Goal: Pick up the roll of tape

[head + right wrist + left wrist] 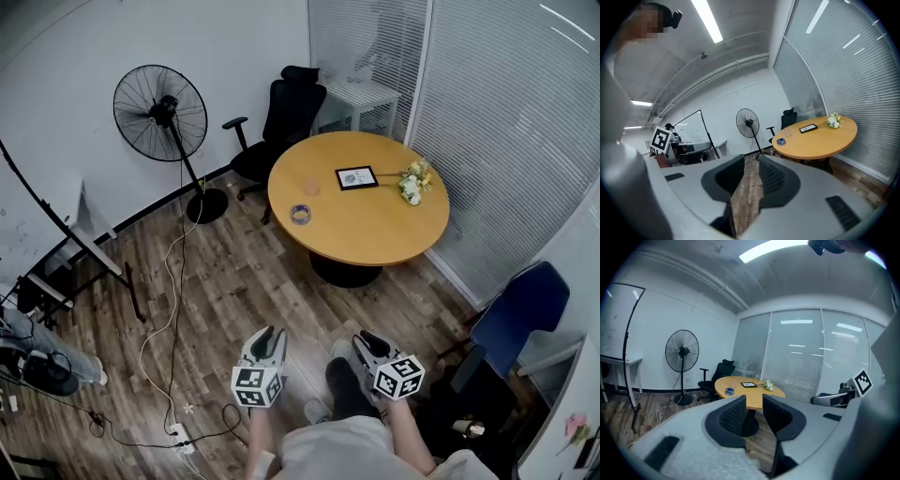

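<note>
Honey-tan round table (366, 230), blue roll of tape (300, 222), black-framed picture (357, 177), white-and-yellow flowers (412, 182), black fan (160, 112), brown wood-grain floor (234, 291).

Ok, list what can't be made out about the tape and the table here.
- Roll of tape: too small in all three views to tell how much is left.
- Framed picture: its print too small, head view.
- Table base: mostly hidden under the tabletop, head view.

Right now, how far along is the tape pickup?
Nothing is done yet: the roll of tape lies on the round table. In hand: nothing; the left gripper and right gripper are open, empty and well short of the table. Remaining: approach, grasp, lift.
</note>
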Demonstrator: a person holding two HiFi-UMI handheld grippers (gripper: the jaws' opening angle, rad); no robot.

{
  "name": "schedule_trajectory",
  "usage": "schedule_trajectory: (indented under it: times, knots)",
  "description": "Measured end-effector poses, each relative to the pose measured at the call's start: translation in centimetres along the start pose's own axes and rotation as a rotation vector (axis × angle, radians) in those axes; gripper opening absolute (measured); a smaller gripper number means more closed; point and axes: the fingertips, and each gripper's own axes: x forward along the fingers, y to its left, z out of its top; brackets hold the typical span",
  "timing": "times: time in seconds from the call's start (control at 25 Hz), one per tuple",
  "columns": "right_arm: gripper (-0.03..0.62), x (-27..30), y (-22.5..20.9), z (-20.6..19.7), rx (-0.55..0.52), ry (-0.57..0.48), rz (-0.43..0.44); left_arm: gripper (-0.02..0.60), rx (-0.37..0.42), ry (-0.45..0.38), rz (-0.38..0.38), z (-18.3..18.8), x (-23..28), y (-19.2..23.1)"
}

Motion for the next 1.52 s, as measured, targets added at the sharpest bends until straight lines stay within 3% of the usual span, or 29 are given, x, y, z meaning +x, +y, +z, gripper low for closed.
schedule_trajectory:
  times: [0.2, 0.6, 0.96, 1.28, 1.52]
  knots:
    - [0.117, 3.6, 0.3, 0.4, 0.001, 0.021, 0.055, 0.132, -0.045, 0.024, 0.034, -0.6, 0.3, 2.8]
    - [0.126, 12.4, -0.2, 2.3, -0.001, 0.064, 0.123, 0.132, -0.051, 0.014, 0.117, 1.9, 3.9, 9.4]
    - [0.143, 21.2, -4.3, 5.7, -0.016, 0.116, 0.155, 0.132, -0.046, 0.007, 0.116, 5.7, 12.9, 14.0]
    - [0.155, 27.1, -11.8, 9.5, -0.016, 0.169, 0.137, 0.132, -0.07, 0.046, 0.098, 7.2, 23.0, 15.0]
    - [0.155, 30.5, -17.0, 13.3, 0.003, 0.135, 0.11, 0.132, -0.06, 0.061, 0.071, 9.6, 30.3, 15.5]
